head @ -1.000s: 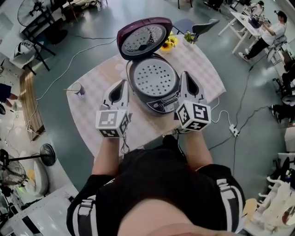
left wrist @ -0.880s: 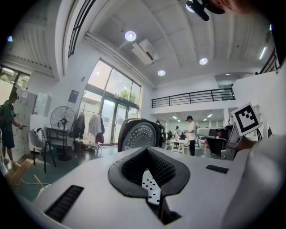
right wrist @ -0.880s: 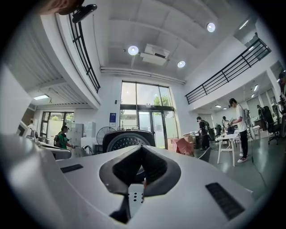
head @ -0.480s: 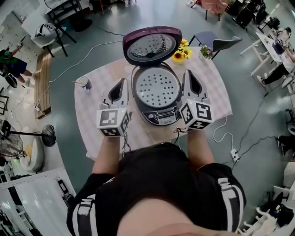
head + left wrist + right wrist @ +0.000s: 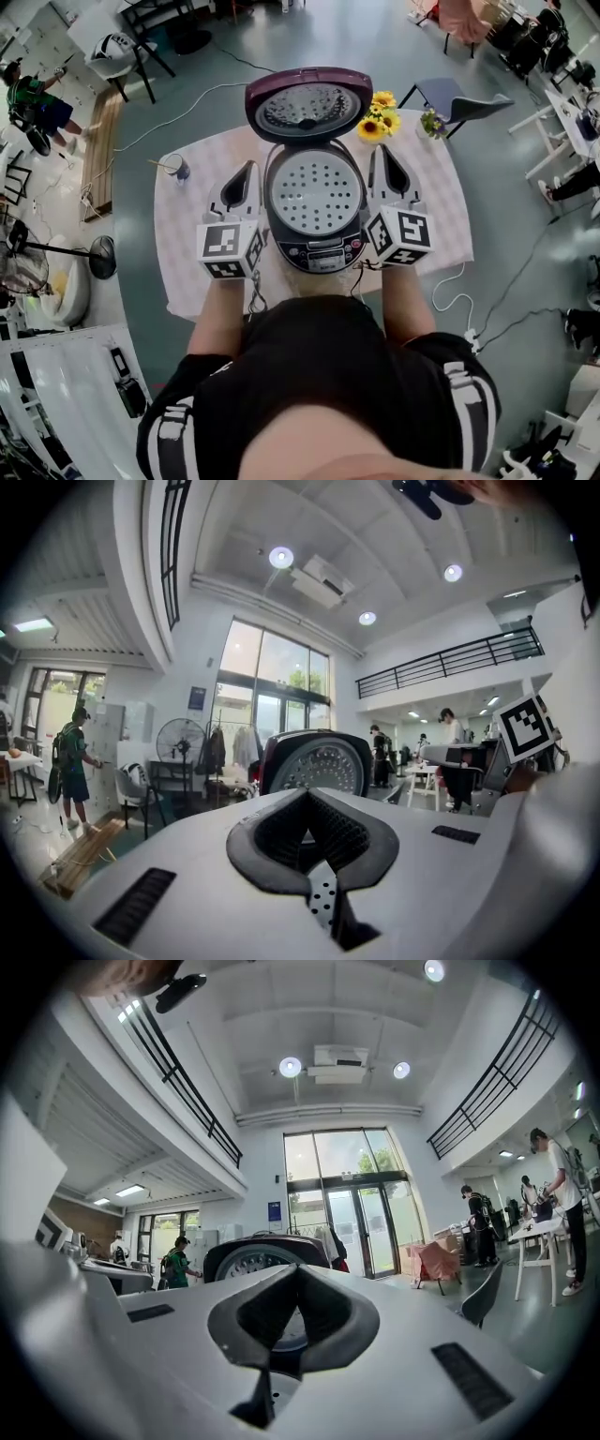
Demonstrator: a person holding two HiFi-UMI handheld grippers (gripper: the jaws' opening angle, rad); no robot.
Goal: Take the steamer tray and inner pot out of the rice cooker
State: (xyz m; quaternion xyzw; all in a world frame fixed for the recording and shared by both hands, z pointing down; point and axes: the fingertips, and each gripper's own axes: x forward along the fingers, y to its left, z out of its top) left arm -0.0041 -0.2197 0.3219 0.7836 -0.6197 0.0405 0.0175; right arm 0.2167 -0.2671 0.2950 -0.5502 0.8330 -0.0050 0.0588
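The maroon-and-silver rice cooker stands at the middle of the cloth-covered counter. Its round lid stands open behind the body, on the far side. The perforated metal steamer tray sits in the cooker's mouth. The left gripper is just left of the cooker and the right gripper just right of it. Yellow sunflowers stand behind and right of the cooker, beside the lid. A small glass cup sits at the counter's far left. A grey chair stands on the floor beyond the far right corner.
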